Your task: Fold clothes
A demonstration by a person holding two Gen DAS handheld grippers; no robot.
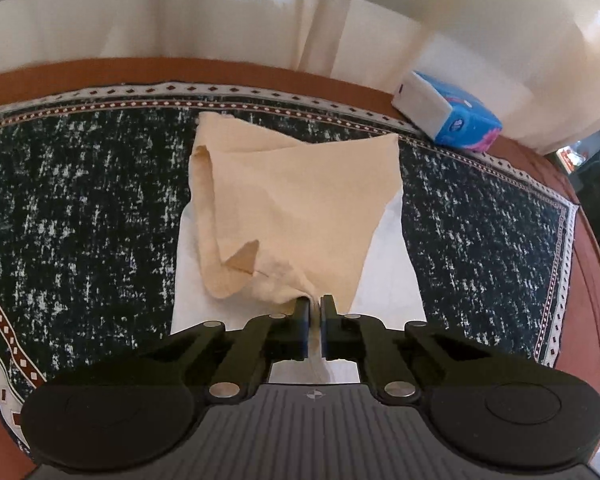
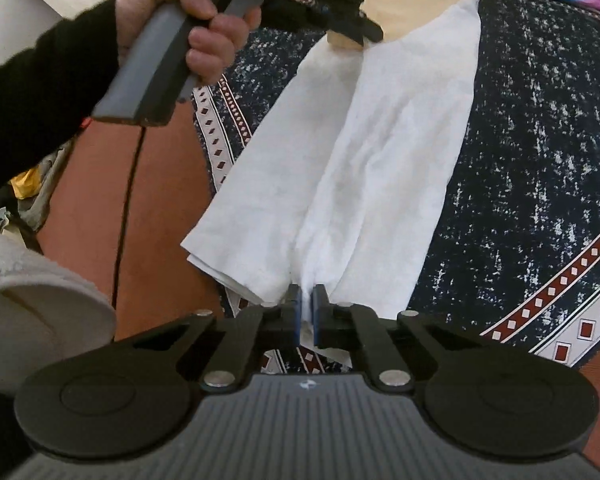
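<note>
A beige cloth lies partly folded over a white cloth on the dark patterned table cover. My left gripper is shut on the beige cloth's near corner, holding it raised just above the white layer. In the right wrist view the white cloth stretches away from me, and my right gripper is shut on its near edge. A hand holds the left gripper at the far end, where the beige cloth shows. I cannot tell whether beige and white are one garment.
A blue and white tissue pack sits at the far right of the brown table. Pale curtains hang behind. A black cable runs down from the left gripper. A whitish rounded object sits at my lower left.
</note>
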